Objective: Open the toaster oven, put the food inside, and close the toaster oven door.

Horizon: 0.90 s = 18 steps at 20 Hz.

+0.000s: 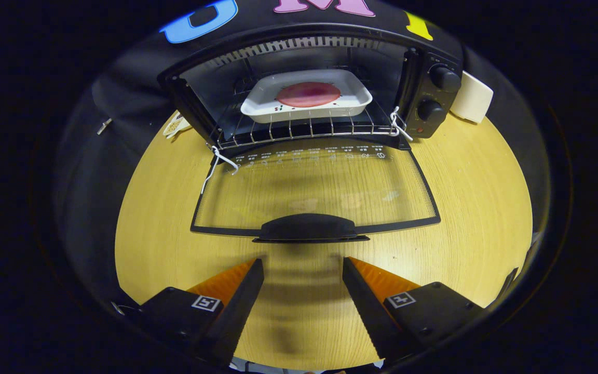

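While the oven (309, 88) stands wide open on the round wooden table (486, 208), the gripper (303, 265) hangs over the table in front of it. Its two black fingers (242, 296) are spread apart, and nothing is between them but bare wood. They touch nothing.

Just ahead of the fingers is the oven's door (314, 192). It lies folded down flat, and you can see the table through its glass. A black handle (309, 227) sits on the door's front edge, the part nearest the fingertips. Small white marks run along the glass close to the oven's mouth.

Inside the oven, a white tray (262, 106) rests on a wire rack (299, 130). A flat, round, pink-red piece of food (308, 94) lies in the middle of the tray. The tray sits well back from the door and far beyond the fingers.

White ties (218, 161) hang at both front corners of the rack, where the door meets the oven. Two black knobs (444, 78) sit one above the other on the oven's side panel, with a small red spot under them. A white box (473, 97) stands just beside that panel. A small pale thing lies on the table at the oven's other side; it is too small to tell what it is
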{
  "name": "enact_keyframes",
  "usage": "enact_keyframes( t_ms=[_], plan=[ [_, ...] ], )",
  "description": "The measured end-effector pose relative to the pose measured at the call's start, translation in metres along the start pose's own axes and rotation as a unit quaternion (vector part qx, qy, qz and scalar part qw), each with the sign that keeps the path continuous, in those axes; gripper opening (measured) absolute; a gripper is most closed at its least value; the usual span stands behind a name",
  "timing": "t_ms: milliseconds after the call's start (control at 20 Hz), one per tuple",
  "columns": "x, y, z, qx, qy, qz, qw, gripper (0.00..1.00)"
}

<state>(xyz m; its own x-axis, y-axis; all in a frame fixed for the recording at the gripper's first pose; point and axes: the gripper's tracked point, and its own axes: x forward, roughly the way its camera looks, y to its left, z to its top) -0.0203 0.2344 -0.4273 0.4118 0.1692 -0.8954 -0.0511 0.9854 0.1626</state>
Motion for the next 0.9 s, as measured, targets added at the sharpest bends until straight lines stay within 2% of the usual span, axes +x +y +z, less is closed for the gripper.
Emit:
enact_keyframes(
  t_ms=[150, 400, 900],
  plan=[
    [0.011, -0.006, 0.003, -0.001, -0.010, -0.025, 1.000, 1.00],
    [0.019, -0.004, 0.009, -0.006, -0.018, -0.045, 0.999, 1.00],
    [-0.016, 0.001, 0.021, -0.008, -0.089, -0.028, 0.996, 0.99]
  ],
)
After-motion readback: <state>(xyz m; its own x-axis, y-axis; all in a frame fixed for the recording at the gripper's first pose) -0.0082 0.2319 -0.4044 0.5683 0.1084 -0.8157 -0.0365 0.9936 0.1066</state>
